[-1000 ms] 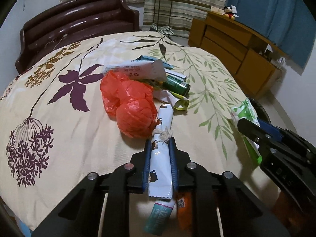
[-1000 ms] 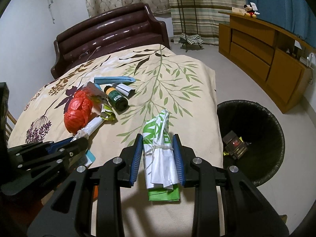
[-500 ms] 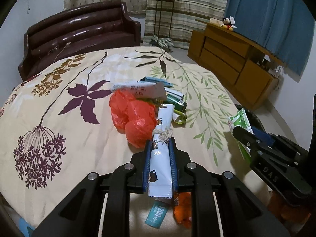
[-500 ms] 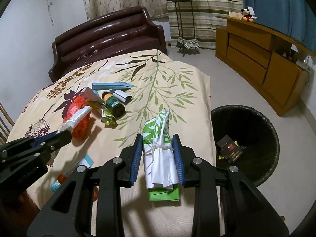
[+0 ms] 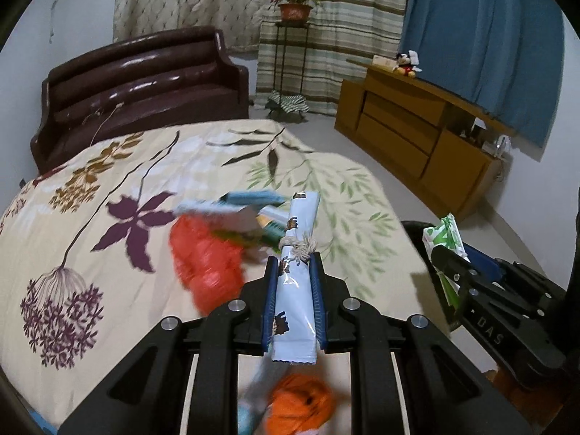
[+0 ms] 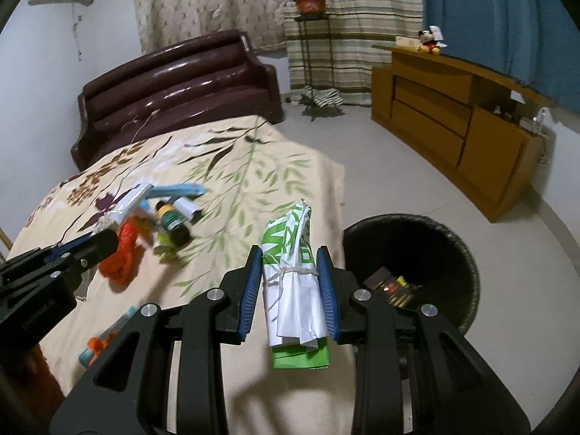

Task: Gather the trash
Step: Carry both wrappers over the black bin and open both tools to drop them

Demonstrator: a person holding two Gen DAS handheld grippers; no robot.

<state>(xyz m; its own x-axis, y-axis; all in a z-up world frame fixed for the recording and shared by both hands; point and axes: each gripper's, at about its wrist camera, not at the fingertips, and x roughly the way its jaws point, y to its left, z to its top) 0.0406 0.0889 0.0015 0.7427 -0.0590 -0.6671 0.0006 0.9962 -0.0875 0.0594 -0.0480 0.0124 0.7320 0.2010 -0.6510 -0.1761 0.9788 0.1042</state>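
Two tools, both clamped on wrappers: left tool (image 5: pixel 294 286) grips a pale blue wrapper (image 5: pixel 295 279), right tool (image 6: pixel 290 282) a green-white bag (image 6: pixel 291 272) beside the bin (image 6: pixel 409 253) at the bed (image 6: pixel 253 181) edge.

The left gripper (image 5: pixel 294 282) lifted the string-tied white wrapper (image 5: pixel 295 275) clear of the bed; the right gripper (image 6: pixel 290 279) rose with its green-white bundle (image 6: pixel 293 282).
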